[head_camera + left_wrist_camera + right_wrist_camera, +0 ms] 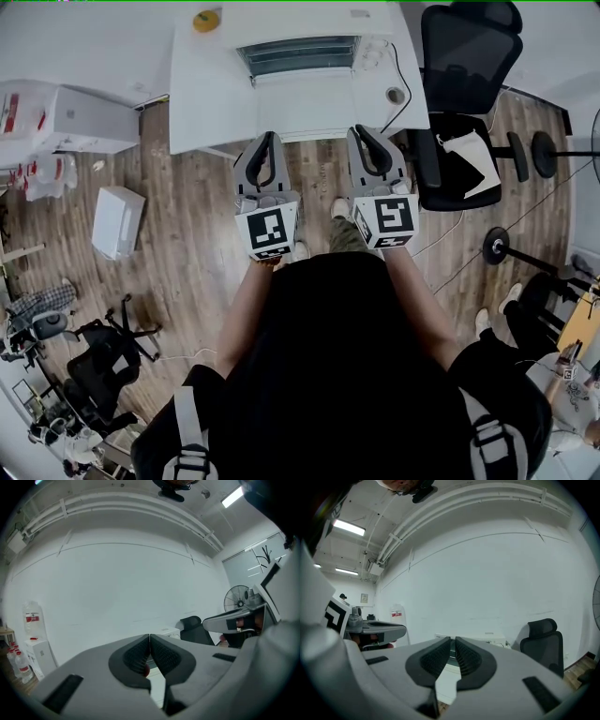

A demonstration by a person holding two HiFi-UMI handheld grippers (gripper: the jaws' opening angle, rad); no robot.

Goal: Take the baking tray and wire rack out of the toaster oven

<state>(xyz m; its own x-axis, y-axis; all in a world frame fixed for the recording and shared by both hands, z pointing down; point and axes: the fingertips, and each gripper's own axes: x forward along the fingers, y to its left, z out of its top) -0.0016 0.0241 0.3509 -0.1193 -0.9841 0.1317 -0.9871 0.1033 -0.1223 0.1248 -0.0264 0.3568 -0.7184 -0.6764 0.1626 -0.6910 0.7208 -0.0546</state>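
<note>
Pressed together and empty, the left gripper and right gripper point at the toaster oven straight ahead on the counter. It lies crosswise, about equally near both. The tray and rack are not visible.

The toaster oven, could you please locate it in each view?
Head view: toaster oven top centre, on the white table.
Left gripper view: toaster oven small, below centre.
Right gripper view: toaster oven small, below centre, rightward.
Shared landmark: black office chair, on its right throughout.
</note>
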